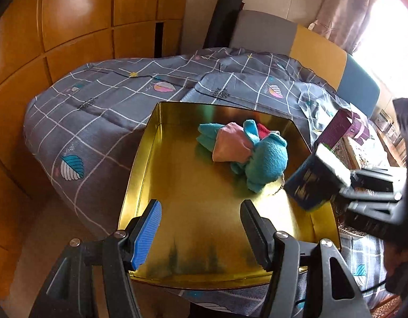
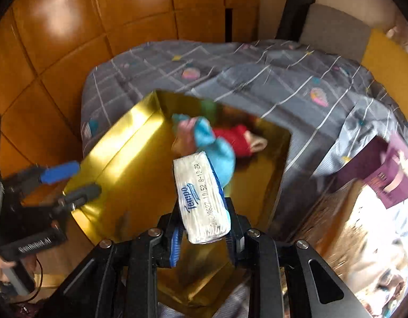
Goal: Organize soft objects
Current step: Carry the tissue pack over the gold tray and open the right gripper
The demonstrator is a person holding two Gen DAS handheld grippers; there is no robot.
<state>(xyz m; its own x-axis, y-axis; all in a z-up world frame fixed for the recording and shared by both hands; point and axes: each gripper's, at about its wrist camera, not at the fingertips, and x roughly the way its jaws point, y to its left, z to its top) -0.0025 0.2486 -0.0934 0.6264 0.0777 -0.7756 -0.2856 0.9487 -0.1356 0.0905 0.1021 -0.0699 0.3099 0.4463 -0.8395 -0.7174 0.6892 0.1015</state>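
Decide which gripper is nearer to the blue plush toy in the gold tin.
The right. The right gripper, shut on the tissue pack, holds it just beside the blue plush toy over the gold tin. The left gripper hangs open at the tin's near edge, farther back.

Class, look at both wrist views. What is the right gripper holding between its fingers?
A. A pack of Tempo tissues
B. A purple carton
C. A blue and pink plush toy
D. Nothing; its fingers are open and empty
A. In the right wrist view, the right gripper is shut on the tissue pack, printed "Tempo", above the gold tin; the plush toy lies inside the tin.
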